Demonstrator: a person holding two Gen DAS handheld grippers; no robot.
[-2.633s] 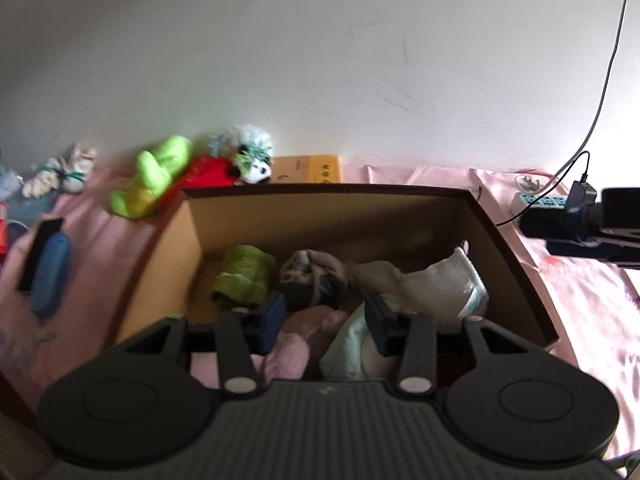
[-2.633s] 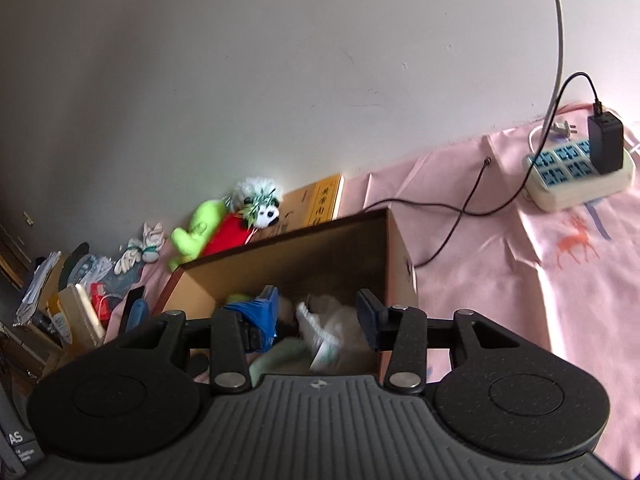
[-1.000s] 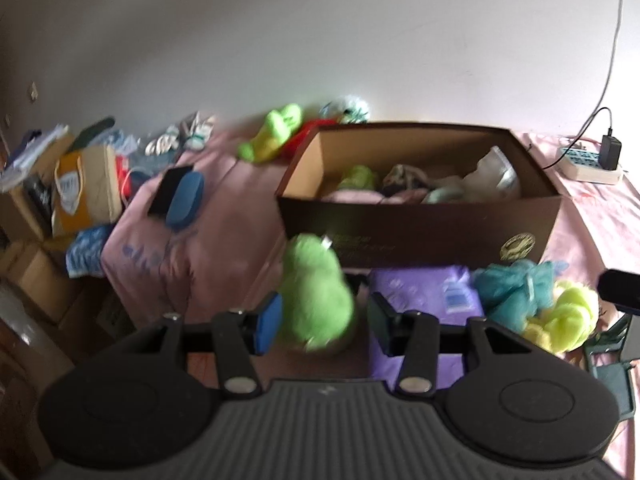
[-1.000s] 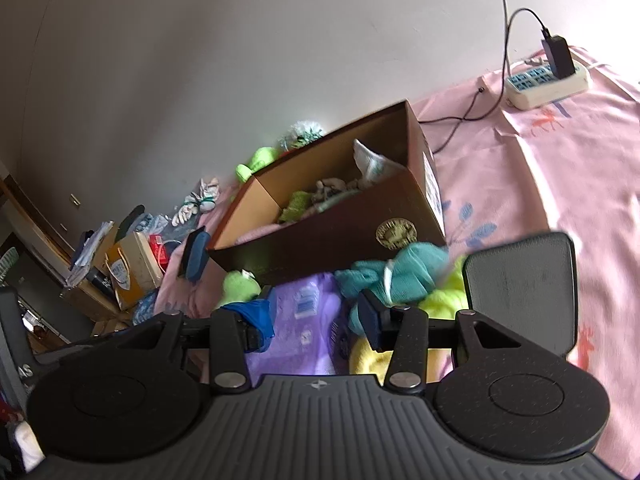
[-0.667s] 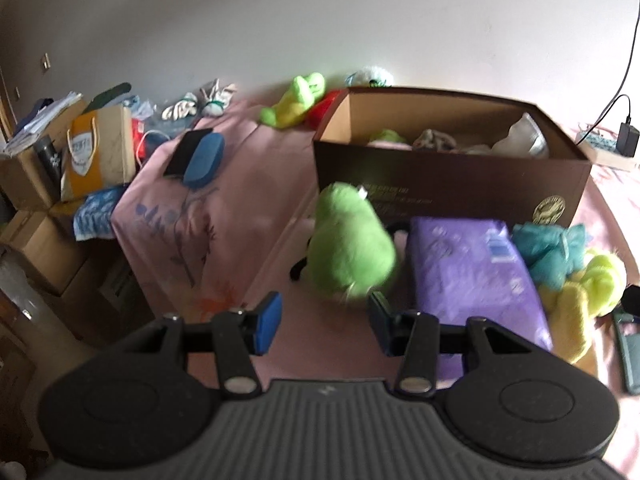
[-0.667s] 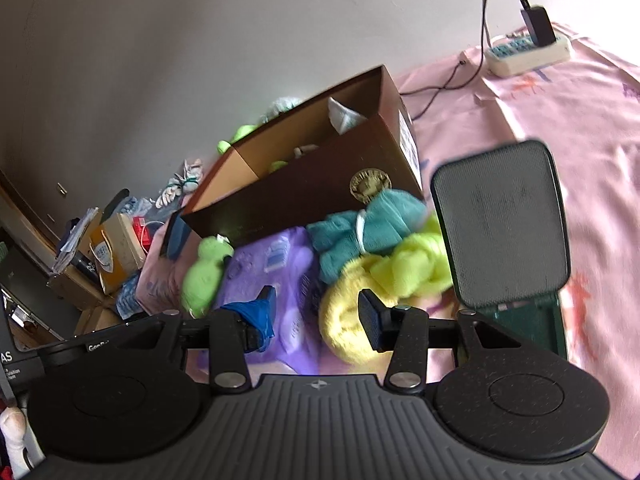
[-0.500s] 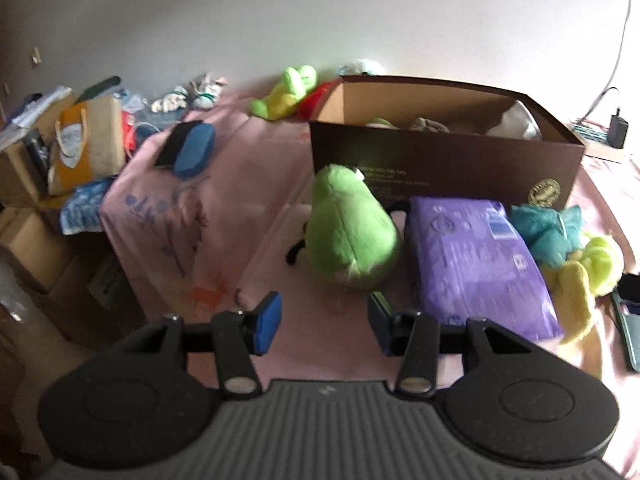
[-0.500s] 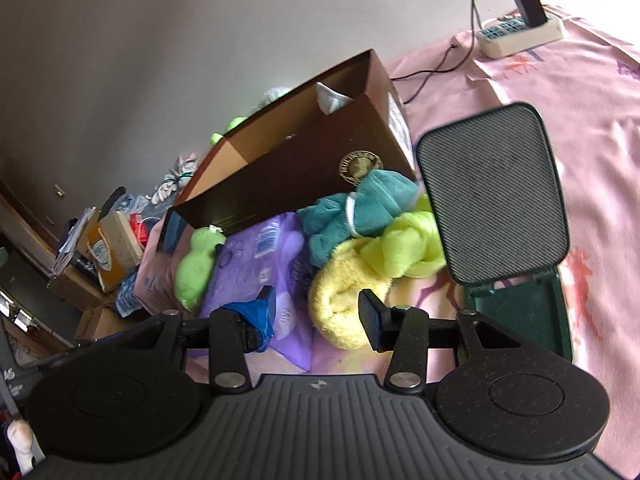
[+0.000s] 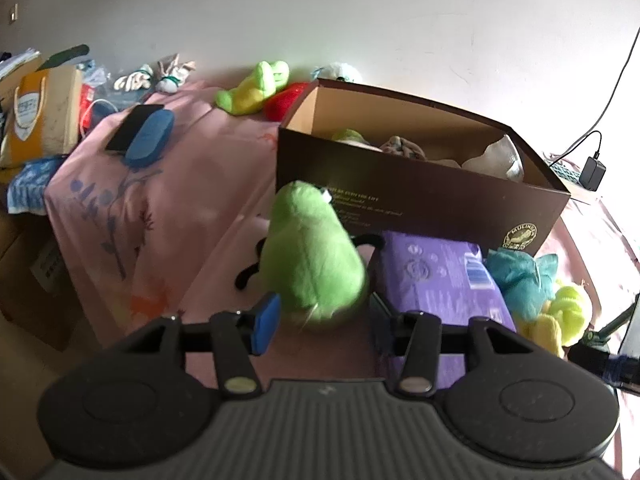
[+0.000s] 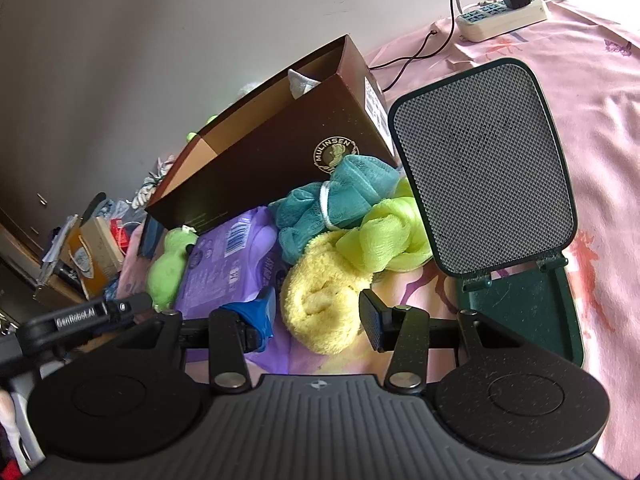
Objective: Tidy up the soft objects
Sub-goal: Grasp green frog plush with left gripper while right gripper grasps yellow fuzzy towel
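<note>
A green plush toy lies on the pink bed in front of the brown cardboard box. My left gripper is open, with its fingers on either side of the plush's near end. A rolled yellow towel lies beside a lime towel and a teal bath pouf. My right gripper is open around the yellow towel's near end. A purple soft pack lies between the plush and the towels. The box holds several soft items.
A dark green case with an upright mesh lid stands right of the towels. A power strip with charger lies at the far right. More plush toys lie behind the box. A blue case and bags sit left.
Both grippers pulled back from the box and lowered. The left one has closed in on the green plush; the right one has come down over the yellow towel.
</note>
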